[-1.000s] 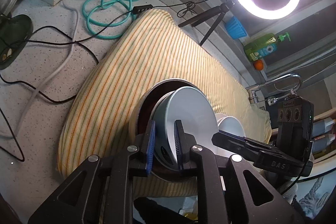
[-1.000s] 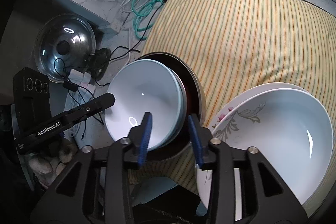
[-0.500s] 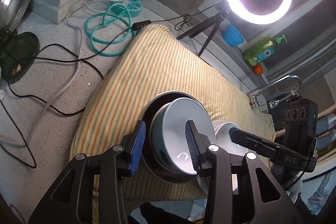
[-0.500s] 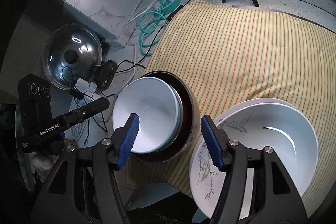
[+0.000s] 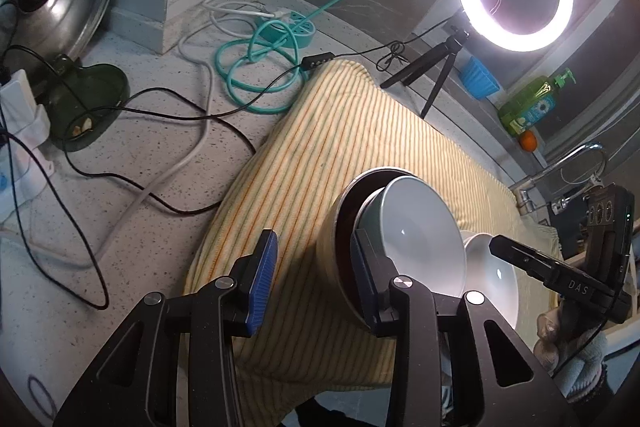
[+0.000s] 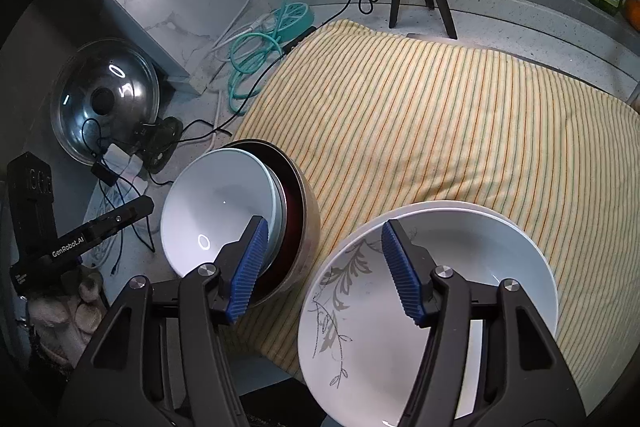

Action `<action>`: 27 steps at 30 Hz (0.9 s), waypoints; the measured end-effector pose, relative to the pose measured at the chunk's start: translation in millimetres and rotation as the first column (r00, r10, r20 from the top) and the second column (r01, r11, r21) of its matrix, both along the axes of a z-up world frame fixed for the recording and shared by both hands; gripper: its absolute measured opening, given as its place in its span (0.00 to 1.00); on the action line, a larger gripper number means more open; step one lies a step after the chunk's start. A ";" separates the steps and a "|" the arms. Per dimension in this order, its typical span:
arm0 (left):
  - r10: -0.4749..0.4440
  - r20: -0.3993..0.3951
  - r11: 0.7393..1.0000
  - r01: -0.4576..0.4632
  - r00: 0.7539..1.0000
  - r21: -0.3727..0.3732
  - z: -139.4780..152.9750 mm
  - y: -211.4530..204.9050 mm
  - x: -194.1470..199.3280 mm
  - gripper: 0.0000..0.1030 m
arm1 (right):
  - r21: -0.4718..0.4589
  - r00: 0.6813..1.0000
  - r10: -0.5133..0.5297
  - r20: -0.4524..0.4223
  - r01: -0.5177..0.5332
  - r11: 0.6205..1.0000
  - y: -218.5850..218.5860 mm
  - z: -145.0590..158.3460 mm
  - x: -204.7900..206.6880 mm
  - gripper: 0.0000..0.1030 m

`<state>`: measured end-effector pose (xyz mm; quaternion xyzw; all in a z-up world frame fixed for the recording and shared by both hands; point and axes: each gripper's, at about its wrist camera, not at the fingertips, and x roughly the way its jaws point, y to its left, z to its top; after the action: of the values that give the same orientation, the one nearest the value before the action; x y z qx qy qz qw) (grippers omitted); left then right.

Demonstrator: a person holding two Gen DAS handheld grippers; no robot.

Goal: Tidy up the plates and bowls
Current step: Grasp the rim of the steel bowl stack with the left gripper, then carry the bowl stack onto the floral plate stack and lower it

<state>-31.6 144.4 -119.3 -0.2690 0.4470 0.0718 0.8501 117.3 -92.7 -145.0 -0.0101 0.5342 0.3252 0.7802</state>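
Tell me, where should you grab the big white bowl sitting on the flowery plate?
Probably by the rim. The big white bowl sits open side up on the flowery plate, so its thin edge is the only part jaws could straddle. Come from above at the near edge, one pad inside, one outside. The right gripper hangs there, empty, jaws closing.

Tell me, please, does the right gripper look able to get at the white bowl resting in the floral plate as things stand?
Probably yes: the right gripper, jaws closing on nothing, hangs beside the white bowl in the floral plate, with nothing between.
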 end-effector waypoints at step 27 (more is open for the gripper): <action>-0.027 -0.053 0.994 0.022 0.998 -0.106 -26.4 -7.1 11.3 0.12 | 0.038 0.987 0.020 -0.161 -0.014 0.999 18.6 -39.4 7.5 0.20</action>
<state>-20.3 137.3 -145.7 -0.3060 0.4766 0.0449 0.8229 124.8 -74.1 -184.4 0.0262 0.5894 0.3415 0.7317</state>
